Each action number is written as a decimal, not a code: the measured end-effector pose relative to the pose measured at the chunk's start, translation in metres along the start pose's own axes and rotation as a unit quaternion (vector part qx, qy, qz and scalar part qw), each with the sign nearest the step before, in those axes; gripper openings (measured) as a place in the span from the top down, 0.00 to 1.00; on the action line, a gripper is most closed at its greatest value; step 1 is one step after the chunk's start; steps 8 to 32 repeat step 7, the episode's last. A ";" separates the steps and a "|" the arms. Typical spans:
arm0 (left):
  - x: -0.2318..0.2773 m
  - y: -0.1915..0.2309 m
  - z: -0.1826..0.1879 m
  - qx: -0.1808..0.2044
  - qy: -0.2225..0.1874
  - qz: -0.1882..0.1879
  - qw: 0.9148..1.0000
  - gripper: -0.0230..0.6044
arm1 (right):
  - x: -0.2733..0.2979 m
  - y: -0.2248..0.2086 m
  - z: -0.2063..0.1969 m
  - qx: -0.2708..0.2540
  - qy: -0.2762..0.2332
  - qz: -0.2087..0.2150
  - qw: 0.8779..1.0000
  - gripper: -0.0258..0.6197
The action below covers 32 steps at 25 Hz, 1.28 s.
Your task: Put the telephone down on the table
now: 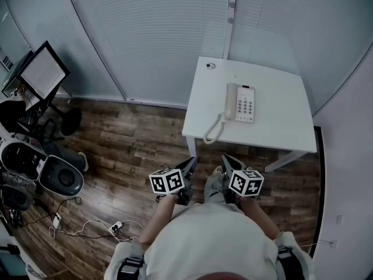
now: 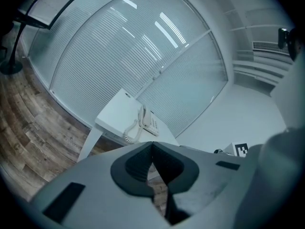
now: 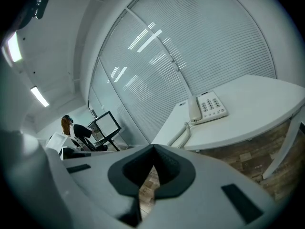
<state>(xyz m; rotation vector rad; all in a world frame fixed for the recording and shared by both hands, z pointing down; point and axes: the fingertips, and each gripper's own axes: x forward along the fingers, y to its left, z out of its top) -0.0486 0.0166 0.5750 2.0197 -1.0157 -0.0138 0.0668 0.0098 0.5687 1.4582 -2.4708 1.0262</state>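
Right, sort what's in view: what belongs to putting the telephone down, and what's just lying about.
Job: telephone resting on the table; left hand-held gripper and right hand-held gripper, both shut, empty.

Lying about: screen; cables on the floor; small round thing at the table's corner.

A tilted monitor point(image 1: 42, 72) stands at upper left, white cables point(image 1: 87, 231) trail across the wood floor point(image 1: 128, 144) at lower left, and slatted blinds point(image 1: 157, 34) span the top.
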 end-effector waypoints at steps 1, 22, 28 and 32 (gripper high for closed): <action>0.000 0.000 -0.001 0.000 0.000 0.000 1.000 0.93 | 0.000 -0.001 0.000 0.001 0.000 -0.001 1.000 0.93; 0.004 -0.003 -0.001 -0.006 0.001 -0.002 1.000 0.93 | -0.002 -0.003 0.002 0.001 -0.001 0.000 1.000 0.93; 0.004 -0.003 -0.001 -0.006 0.001 -0.002 1.000 0.93 | -0.002 -0.003 0.002 0.001 -0.001 0.000 1.000 0.93; 0.004 -0.003 -0.001 -0.006 0.001 -0.002 1.000 0.93 | -0.002 -0.003 0.002 0.001 -0.001 0.000 1.000 0.93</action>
